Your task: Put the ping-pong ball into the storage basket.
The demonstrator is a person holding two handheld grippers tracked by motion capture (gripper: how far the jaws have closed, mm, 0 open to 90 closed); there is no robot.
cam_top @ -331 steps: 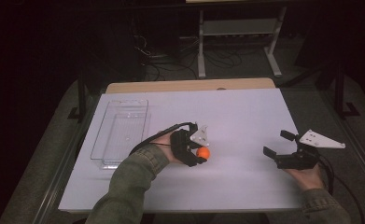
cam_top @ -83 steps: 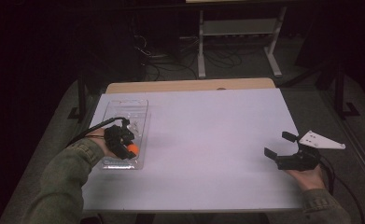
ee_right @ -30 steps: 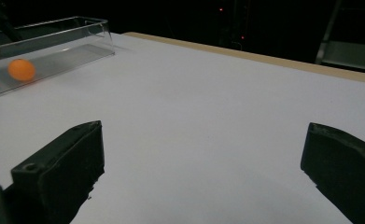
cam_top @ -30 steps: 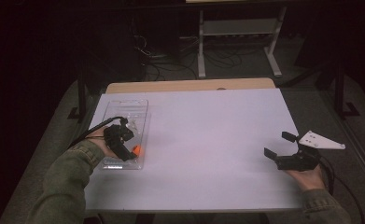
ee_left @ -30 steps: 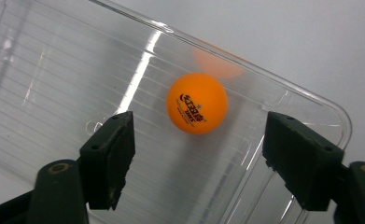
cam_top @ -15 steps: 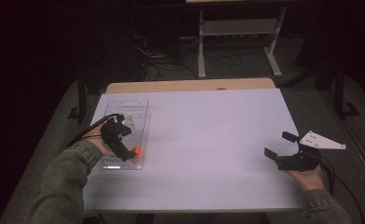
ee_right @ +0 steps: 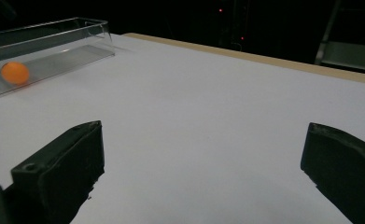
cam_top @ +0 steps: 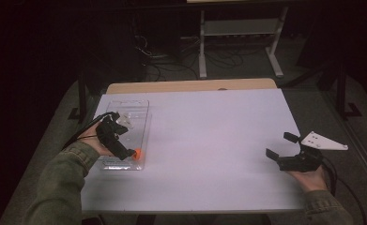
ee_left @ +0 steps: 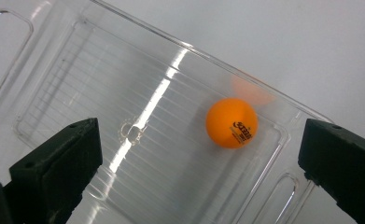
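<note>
Orange ball [ee_left: 231, 122] lies loose in the clear tray [cam_top: 141, 110] at 9 o'clock on the white tabletop [cam_top: 209, 140]; left claw [ee_left: 203, 154] gapes empty above it. Right claw [cam_top: 282, 146], 3 o'clock, wide open, empty. Dark room behind.

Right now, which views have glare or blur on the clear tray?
Left gripper view: a bright glare streak runs across the clear tray, yet the orange ball is sharp. Right gripper view: the ball looks soft. High view: dim, dark surroundings.
</note>
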